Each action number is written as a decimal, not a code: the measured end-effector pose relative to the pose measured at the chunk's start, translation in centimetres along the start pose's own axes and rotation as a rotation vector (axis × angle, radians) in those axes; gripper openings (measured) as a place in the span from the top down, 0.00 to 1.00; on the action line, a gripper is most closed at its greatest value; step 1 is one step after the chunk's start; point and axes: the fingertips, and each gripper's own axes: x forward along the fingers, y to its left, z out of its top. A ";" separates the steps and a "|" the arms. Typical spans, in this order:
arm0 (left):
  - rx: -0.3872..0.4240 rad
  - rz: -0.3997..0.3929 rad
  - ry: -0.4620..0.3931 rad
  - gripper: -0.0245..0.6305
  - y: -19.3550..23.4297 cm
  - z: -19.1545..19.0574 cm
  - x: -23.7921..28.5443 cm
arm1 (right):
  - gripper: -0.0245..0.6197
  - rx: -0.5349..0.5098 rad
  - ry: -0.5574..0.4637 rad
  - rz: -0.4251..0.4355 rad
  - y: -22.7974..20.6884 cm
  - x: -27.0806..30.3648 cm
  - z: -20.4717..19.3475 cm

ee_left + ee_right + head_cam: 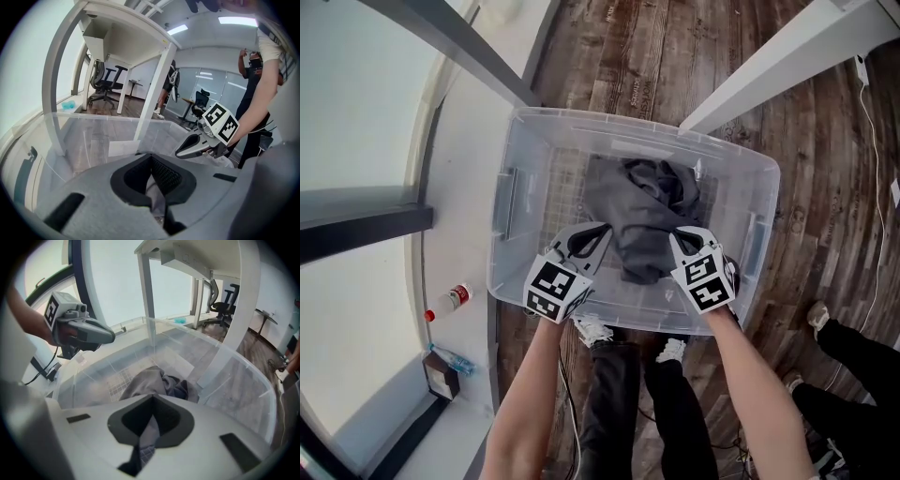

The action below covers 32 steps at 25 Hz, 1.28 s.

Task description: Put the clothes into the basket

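Observation:
A dark grey garment (642,211) lies crumpled in a clear plastic basket (534,117) on the wood floor. Both grippers hover at the basket's near rim and point inward. My left gripper (598,236) touches the garment's left edge; in the left gripper view its jaws (151,157) are shut with a strip of grey cloth (157,199) pinched between them. My right gripper (680,236) meets the garment's right side. In the right gripper view its jaws (152,398) are also shut on a fold of the cloth (150,380), and the rest lies heaped beyond.
White table legs (769,75) and a grey beam (459,42) cross above the basket's far side. Two bottles (450,300) and a small box (441,375) lie at the left by the window. The person's legs (637,394) stand at the near rim; another person's feet (825,337) at right.

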 end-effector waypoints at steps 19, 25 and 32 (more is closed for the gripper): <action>-0.005 -0.025 0.009 0.94 -4.5 6.9 -1.5 | 0.94 -0.021 -0.054 0.002 0.4 -8.1 6.0; -0.001 -0.029 -0.004 0.94 -6.7 12.8 -4.2 | 0.94 -0.021 -0.087 -0.013 0.3 -14.1 10.2; 0.003 -0.029 0.002 0.94 -9.4 19.4 -8.5 | 0.94 -0.028 -0.116 -0.029 0.5 -21.4 14.7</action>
